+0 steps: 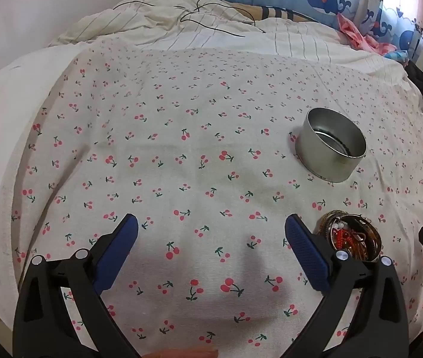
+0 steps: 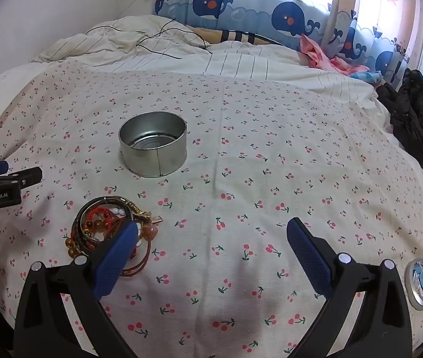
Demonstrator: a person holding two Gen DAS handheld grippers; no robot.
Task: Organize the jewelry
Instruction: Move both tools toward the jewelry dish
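Cloth [image 2: 241, 179] bare between tin [image 2: 153, 152] and lid [image 2: 421, 284].

A home bedroom: a bed spread with a white cherry-printed cotton sheet [image 2: 241, 155], a rumpled cream striped duvet [image 2: 140, 47] at its head, blue whale-patterned curtains [image 2: 286, 15] over a bright window, dark clothing [image 2: 420, 119] heaped alongside

One open metal tin [image 2: 154, 152] is seen at centre left of the right wrist view, and one round lid [image 2: 421, 284] at lower right. One heap of jewelry [image 2: 104, 226] is counted at lower left; its pieces cannot be numbered.
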